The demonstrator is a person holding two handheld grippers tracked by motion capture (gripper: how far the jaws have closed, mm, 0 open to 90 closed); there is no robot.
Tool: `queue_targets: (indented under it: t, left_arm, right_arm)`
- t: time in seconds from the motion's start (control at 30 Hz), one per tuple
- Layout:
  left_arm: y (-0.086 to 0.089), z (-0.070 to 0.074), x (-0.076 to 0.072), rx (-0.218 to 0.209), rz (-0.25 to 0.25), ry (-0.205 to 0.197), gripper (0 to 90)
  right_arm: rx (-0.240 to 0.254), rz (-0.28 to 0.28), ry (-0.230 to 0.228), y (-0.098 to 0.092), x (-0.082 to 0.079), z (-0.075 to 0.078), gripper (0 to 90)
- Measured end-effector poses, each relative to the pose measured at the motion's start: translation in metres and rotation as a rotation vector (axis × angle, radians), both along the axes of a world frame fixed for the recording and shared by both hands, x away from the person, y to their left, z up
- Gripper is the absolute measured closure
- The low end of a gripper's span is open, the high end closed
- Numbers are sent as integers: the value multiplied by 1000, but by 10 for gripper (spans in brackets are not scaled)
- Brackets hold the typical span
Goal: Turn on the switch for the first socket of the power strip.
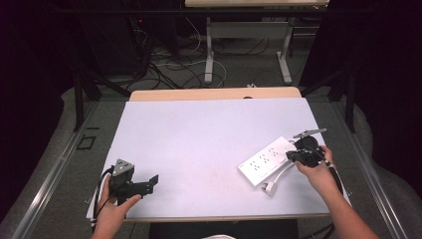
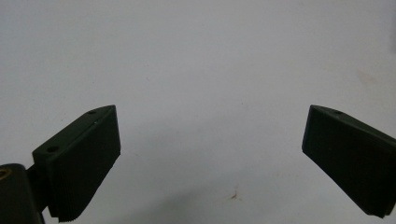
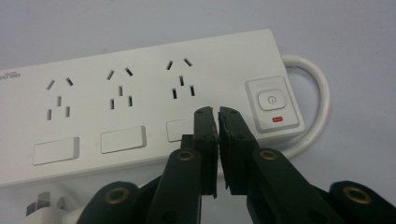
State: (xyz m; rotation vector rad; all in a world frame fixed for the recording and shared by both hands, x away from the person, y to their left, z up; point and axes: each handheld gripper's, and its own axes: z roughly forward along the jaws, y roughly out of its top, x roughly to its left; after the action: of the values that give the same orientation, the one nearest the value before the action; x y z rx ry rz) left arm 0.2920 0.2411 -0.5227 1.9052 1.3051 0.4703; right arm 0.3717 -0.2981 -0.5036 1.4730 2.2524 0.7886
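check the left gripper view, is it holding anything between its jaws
No, the left gripper has its jaws spread wide apart with just the bare white table between them.

Dim room, perhaps cabled floor (image 1: 174, 69)

Both grippers black w/ ribbed jaw pads & brass screws; left gripper (image 1: 149, 182) has grey triangular plate, black cable; right gripper (image 3: 218, 122) grey plate too; forearms bare

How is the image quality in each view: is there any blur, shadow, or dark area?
High view: surroundings very dark, the white table mat evenly lit. Left gripper view: soft shadow at the bottom edge, surface nearly featureless. Right gripper view: the white plastic power strip is sharp, while the near jaws look slightly soft.
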Motion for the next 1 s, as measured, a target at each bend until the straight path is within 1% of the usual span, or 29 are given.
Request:
queue_targets:
  t: [0.27, 0.33, 0.37, 0.43, 0.47, 0.6, 0.8, 1.0]
  left_arm:
    - [0, -1, 0, -1, 2, -1, 43]
    - [0, -1, 0, 1, -1, 5, 43]
    - [0, -1, 0, 0, -1, 5, 44]
    - [0, -1, 0, 1, 0, 5, 44]
    - [0, -1, 0, 0, 0, 5, 44]
    - [0, -1, 0, -1, 1, 5, 44]
    - [0, -1, 0, 0, 1, 4, 44]
    - [0, -1, 0, -1, 2, 5, 45]
  right_arm:
    - [22, -7, 14, 3, 5, -7, 900]
    - [24, 3, 15, 3, 7, -8, 900]
    - [31, -9, 21, 4, 8, -9, 900]
    - [37, -5, 22, 4, 10, -10, 900]
    - [40, -12, 24, 4, 10, -10, 900]
    - [38, -15, 21, 5, 12, -12, 900]
    - [39, -20, 32, 6, 15, -13, 900]
    - [55, -20, 36, 7, 16, -15, 900]
